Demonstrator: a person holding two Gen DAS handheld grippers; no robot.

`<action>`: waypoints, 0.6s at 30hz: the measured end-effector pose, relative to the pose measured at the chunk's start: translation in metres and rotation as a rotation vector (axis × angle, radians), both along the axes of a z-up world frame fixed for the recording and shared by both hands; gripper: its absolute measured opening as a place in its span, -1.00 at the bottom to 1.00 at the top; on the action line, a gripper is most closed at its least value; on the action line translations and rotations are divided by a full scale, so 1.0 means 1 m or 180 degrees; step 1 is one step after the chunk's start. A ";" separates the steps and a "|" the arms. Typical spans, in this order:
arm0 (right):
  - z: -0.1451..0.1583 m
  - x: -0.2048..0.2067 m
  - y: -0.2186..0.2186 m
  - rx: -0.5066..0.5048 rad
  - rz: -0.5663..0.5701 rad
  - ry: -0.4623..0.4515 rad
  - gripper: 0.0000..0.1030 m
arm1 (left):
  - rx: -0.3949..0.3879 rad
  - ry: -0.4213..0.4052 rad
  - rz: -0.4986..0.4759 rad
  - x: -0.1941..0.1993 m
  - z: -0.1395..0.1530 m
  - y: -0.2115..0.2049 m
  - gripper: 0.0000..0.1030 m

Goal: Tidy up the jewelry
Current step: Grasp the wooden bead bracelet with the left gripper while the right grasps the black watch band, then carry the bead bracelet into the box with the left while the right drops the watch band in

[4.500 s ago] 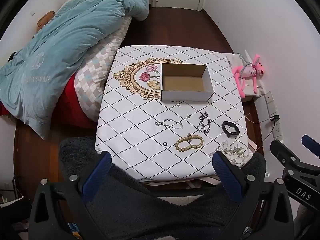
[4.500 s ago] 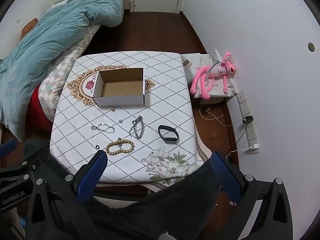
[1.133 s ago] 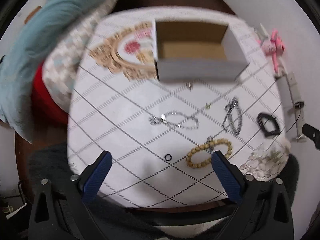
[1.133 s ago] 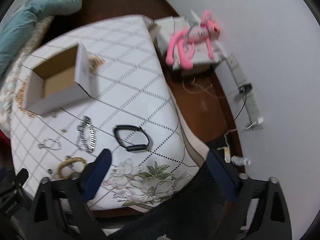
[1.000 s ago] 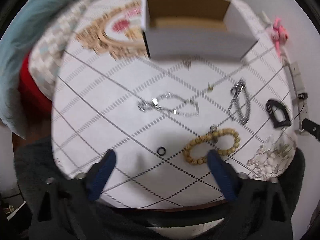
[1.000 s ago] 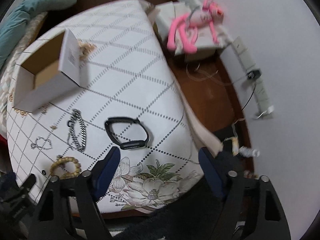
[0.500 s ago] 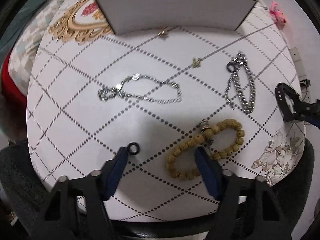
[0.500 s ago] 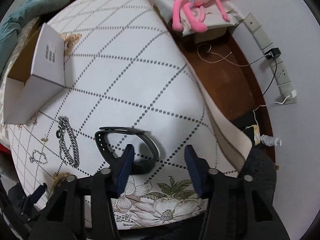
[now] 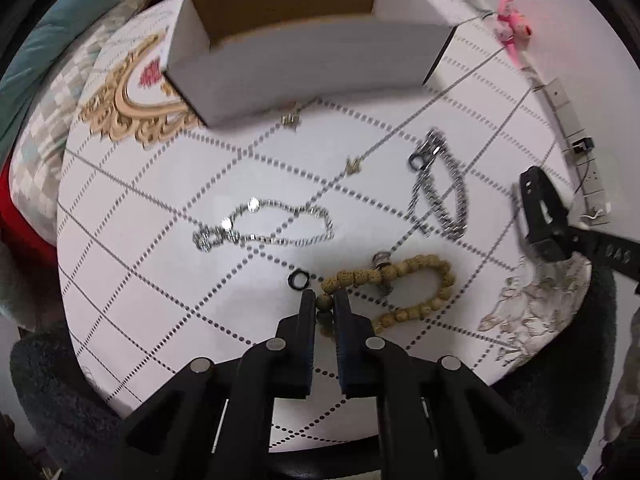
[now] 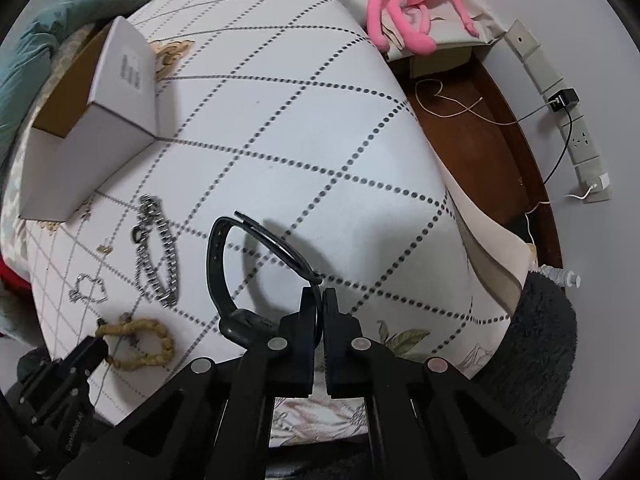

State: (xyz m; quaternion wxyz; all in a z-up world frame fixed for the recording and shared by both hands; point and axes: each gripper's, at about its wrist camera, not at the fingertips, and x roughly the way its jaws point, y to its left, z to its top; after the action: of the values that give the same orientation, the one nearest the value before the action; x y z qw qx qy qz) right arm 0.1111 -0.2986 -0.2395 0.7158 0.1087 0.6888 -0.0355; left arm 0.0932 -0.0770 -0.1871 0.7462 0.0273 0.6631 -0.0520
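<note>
On the white diamond-patterned tablecloth (image 9: 160, 264) lies a tan bead bracelet (image 9: 416, 268). My left gripper (image 9: 324, 300) points down at it, jaws closing, with the bracelet's left-end beads pinched between the pads. A black wristband (image 10: 218, 256) lies near the table's right edge. My right gripper (image 10: 320, 296) is closing on its thin strap, which runs between the pads. An open white cardboard box (image 9: 304, 60) stands at the far side. Between the box and the beads lie a silver chain bracelet (image 9: 276, 224), a heavy link chain (image 9: 440, 200), a small black ring (image 9: 298, 279) and two tiny earrings (image 9: 353, 165).
A pink plush toy (image 10: 416, 0) lies on a low box beside the table. A power strip (image 10: 576, 136) with cables runs along the wall on the right. A teal quilt (image 10: 24, 52) is on the bed at left. A dark fuzzy fabric (image 10: 544, 320) borders the table's near edge.
Both grippers have come down close to the table and shut from wide open. The left now pinches the bead bracelet, the right the black wristband's strap.
</note>
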 end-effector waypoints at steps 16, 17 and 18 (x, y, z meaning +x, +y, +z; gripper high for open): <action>0.092 0.032 0.015 0.0538 0.0169 -0.0526 -0.94 | -0.0388 -0.0647 0.0011 0.042 0.096 0.026 -0.88; 0.103 0.040 0.021 0.0576 0.0218 -0.0591 -0.94 | -0.0415 -0.0682 0.0031 0.048 0.101 0.025 -0.88; 0.109 0.049 0.023 0.0594 0.0246 -0.0622 -0.94 | -0.0455 -0.0740 0.0073 0.059 0.113 0.029 -0.88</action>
State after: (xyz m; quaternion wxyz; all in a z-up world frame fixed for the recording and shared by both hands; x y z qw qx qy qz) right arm 0.1602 -0.2758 -0.1308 0.7671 0.1512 0.6199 0.0671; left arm 0.1519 -0.0479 -0.0744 0.8186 -0.0276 0.5670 -0.0871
